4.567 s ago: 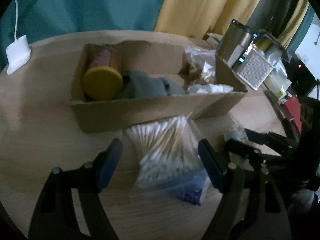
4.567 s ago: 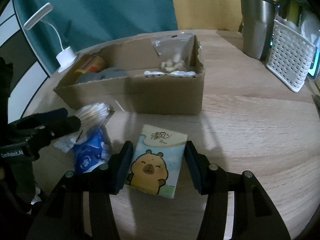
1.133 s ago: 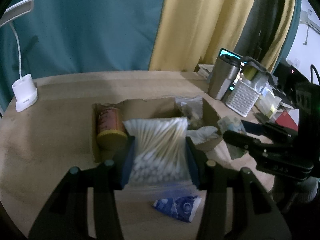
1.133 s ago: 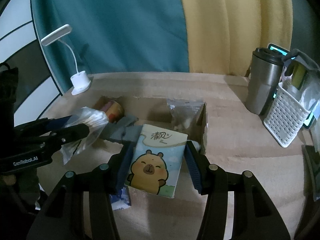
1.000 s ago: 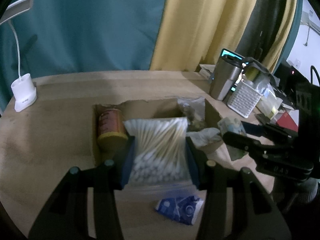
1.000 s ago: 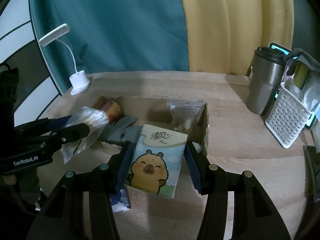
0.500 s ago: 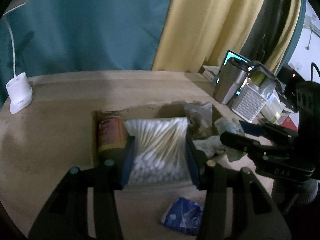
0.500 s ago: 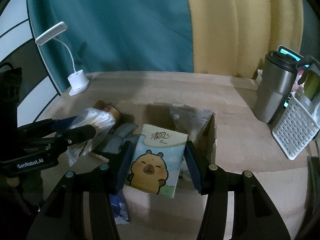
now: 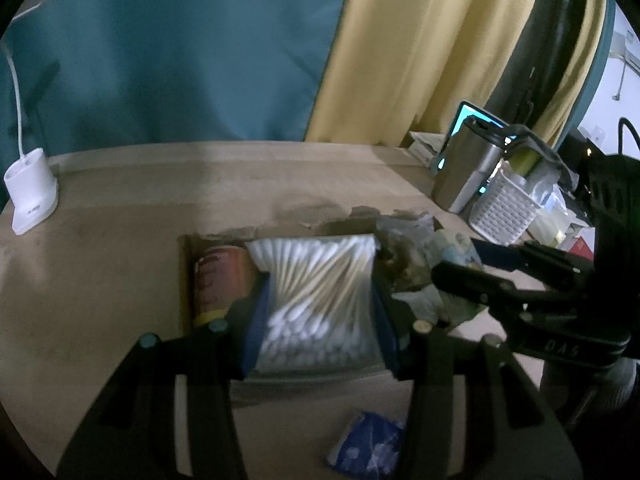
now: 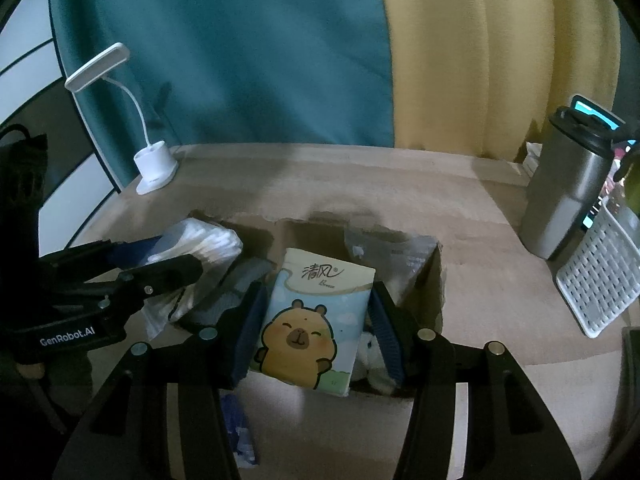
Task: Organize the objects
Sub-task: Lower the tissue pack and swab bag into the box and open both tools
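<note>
Squeezing a bag of cotton swabs (image 9: 320, 300) in the left gripper (image 9: 318, 320), up over the cardboard box (image 9: 188, 280) on the wooden table (image 9: 120, 208). Pinching a tissue pack (image 10: 314, 320) with a capybara picture in the right gripper (image 10: 316, 324), also above the box.

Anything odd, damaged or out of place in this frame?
Two things. The cardboard box has a torn, ragged far rim. A small blue packet lies alone on the table in front of the box, while the cotton swab bag and tissue pack are held over it.
</note>
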`<action>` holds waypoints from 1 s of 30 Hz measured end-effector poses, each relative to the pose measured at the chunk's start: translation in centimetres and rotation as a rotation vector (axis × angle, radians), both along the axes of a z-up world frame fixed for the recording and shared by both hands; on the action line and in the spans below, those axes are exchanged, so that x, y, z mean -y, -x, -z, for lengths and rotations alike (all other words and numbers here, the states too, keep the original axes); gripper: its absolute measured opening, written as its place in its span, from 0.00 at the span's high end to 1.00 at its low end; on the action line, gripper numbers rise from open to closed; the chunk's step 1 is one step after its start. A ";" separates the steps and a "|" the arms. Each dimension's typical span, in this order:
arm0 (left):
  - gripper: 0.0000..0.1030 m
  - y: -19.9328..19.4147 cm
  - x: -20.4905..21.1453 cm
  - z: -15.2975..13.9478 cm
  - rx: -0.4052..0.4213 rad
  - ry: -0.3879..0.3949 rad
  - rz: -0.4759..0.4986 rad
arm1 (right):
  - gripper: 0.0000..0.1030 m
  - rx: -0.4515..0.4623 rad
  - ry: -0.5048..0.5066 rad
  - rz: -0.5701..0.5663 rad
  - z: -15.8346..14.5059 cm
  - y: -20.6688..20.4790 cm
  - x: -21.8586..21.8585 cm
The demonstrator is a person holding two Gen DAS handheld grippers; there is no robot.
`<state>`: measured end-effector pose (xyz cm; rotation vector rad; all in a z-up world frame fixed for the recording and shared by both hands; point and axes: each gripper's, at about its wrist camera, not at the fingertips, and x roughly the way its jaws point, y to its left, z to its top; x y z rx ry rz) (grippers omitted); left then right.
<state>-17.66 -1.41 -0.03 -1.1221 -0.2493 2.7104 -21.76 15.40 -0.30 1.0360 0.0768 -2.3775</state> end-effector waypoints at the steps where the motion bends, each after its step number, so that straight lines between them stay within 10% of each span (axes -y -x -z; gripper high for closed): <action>1: 0.53 0.1 0.0 0.0 0.001 -0.001 -0.002 | 0.46 0.000 0.000 -0.001 0.0 0.1 0.0; 30: 0.53 3.5 0.4 2.4 0.061 -0.034 -0.025 | 0.46 0.070 -0.004 -0.035 2.7 4.3 2.7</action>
